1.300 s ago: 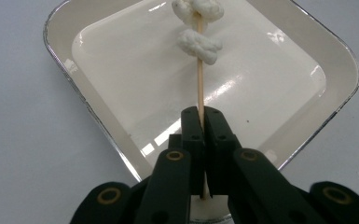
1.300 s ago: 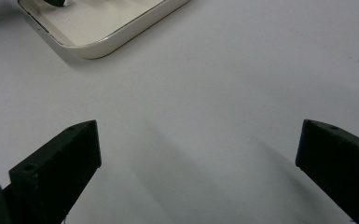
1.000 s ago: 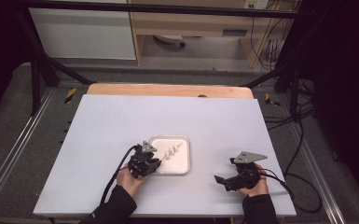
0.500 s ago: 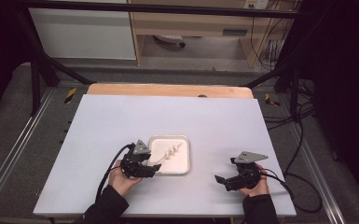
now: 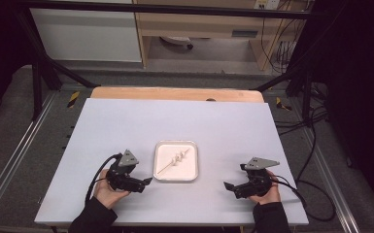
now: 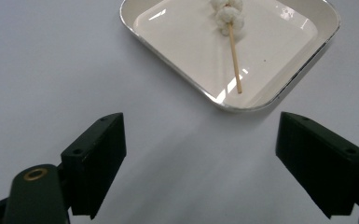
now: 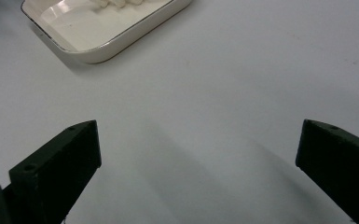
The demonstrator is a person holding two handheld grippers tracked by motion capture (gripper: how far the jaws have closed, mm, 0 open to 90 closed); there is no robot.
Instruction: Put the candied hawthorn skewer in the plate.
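A white square tray (image 5: 190,174) sits near the table's front middle. In it lies a wooden skewer (image 5: 167,167) with white lumps (image 5: 178,157) threaded on its far end. The left gripper view shows the same tray (image 6: 279,88), the skewer (image 6: 234,60) and the lumps (image 6: 227,13) just ahead of the jaws. My left gripper (image 5: 146,181) rests on the table left of the tray, open and empty. My right gripper (image 5: 228,186) lies to the right of the tray, open and empty, with the tray's corner (image 7: 98,53) at the upper left of its view.
The pale grey table top (image 5: 175,121) has a wooden strip (image 5: 175,93) along its far edge. Black frame posts and cables stand around it, with a cable bundle (image 5: 311,145) off the right side. Metal rails run along both sides of the table.
My left gripper has drawn back leftward from the tray's left edge and now lies lower on the table. The right gripper has stayed where it was.
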